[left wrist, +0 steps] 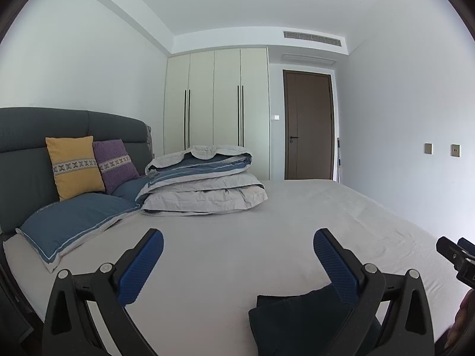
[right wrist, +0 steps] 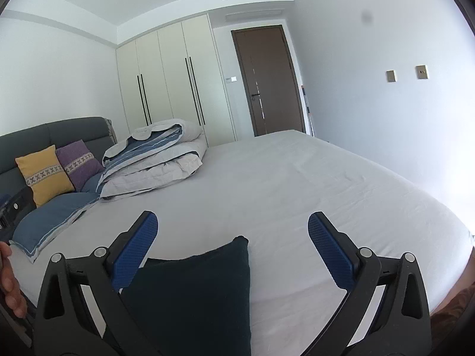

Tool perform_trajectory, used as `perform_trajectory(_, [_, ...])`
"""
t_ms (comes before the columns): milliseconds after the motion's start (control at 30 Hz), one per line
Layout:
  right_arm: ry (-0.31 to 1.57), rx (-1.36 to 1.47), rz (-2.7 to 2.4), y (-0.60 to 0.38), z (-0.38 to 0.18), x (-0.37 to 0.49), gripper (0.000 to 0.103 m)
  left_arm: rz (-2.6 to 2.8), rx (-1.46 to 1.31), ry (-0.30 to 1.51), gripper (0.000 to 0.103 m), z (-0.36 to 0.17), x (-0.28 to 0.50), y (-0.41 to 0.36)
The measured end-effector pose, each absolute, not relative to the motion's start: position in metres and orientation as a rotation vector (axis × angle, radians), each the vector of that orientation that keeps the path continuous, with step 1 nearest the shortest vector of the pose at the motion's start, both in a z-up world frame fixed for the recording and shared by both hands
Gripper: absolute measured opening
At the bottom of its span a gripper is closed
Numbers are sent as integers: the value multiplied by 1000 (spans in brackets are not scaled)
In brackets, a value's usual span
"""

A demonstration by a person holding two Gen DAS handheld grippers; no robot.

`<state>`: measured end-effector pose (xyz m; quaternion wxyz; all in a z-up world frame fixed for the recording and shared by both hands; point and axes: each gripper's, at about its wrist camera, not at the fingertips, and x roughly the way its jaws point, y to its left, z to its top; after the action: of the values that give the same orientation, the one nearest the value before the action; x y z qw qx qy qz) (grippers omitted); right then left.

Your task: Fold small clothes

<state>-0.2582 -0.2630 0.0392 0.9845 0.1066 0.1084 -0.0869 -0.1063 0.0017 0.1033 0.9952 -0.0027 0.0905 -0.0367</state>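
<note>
A small dark navy garment [right wrist: 196,293] lies folded flat on the grey bed sheet [right wrist: 297,184], near the bed's front edge. In the left wrist view the same garment [left wrist: 297,317] shows low and right of centre. My left gripper [left wrist: 237,255] stands wide open above the sheet with nothing between its blue pads. My right gripper [right wrist: 233,237] is wide open too, raised above the garment, its pads clear of the cloth. Part of the right gripper [left wrist: 457,258] shows at the right edge of the left wrist view.
A folded grey and blue duvet [left wrist: 204,178] sits toward the head of the bed beside blue pillows [left wrist: 74,222], a yellow cushion [left wrist: 74,166] and a purple cushion [left wrist: 114,163]. A dark headboard [left wrist: 29,130], wardrobe [left wrist: 216,103] and brown door [left wrist: 308,124] stand behind. A hand [right wrist: 9,281] shows at left.
</note>
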Motion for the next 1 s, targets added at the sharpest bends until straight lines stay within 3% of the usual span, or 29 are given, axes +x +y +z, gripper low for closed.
perform_trajectory(233, [308, 206, -166, -261, 48, -256, 103, -117, 53, 362, 103, 74, -87, -18])
perform_trajectory(600, [592, 138, -202, -244, -12, -208, 103, -132, 43, 764, 103, -18, -52, -27])
perform_trajectory(1000, [733, 147, -191, -228, -54, -199, 103, -106, 40, 839, 103, -44, -46, -22])
